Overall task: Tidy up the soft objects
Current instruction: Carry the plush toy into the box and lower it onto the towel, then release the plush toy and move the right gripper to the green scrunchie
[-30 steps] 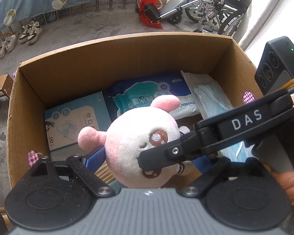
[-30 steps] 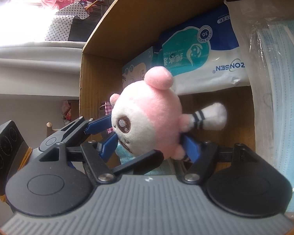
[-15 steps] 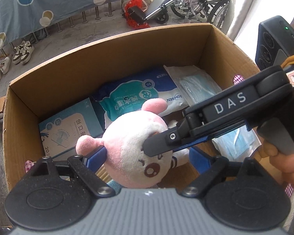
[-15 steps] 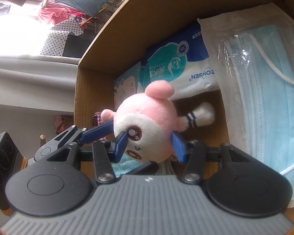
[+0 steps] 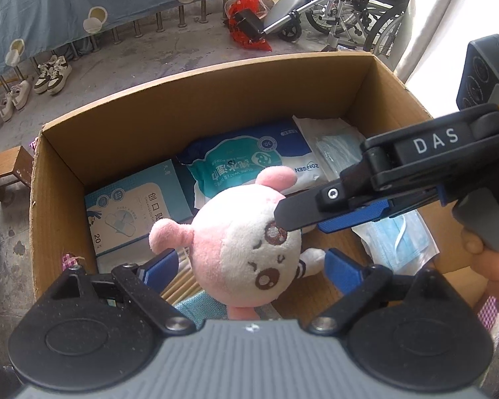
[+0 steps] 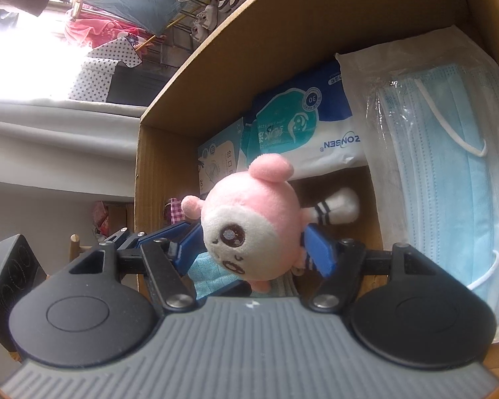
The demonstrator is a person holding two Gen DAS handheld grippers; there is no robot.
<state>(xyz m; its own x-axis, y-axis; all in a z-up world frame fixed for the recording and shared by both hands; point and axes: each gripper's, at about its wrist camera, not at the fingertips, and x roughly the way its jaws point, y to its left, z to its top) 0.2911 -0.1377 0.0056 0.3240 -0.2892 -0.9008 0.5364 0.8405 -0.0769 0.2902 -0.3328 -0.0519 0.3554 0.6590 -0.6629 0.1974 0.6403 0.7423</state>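
A large open brown cardboard box [image 5: 216, 99] is seen from above, and everything else is placed against it. Along the box's right wall a clear plastic pack of pale blue face masks [image 6: 448, 166] is laid flat. Against the box's far wall, just beside the masks, a blue and white soft pack of wet wipes [image 5: 249, 163] is found. In the box's left half a flat teal carton with a printed white panel [image 5: 133, 206] is lying. A bit of teal cloth [image 5: 196, 306] is seen at the box's near edge.

The left gripper [image 5: 251, 262] is pointed steeply down into the box. Its blue pads are spread, with a thin gap at either side of the toy. The right gripper [image 6: 254, 249], gripped by a hand [image 5: 495, 266] at the box's right side, has just been opening. Its pads are set just beside the toy's head and no squeeze can be made out.

The small round pink and white plush toy [image 5: 236, 242] is found near the middle of the box, between both pairs of fingers. What bears it cannot be made out.
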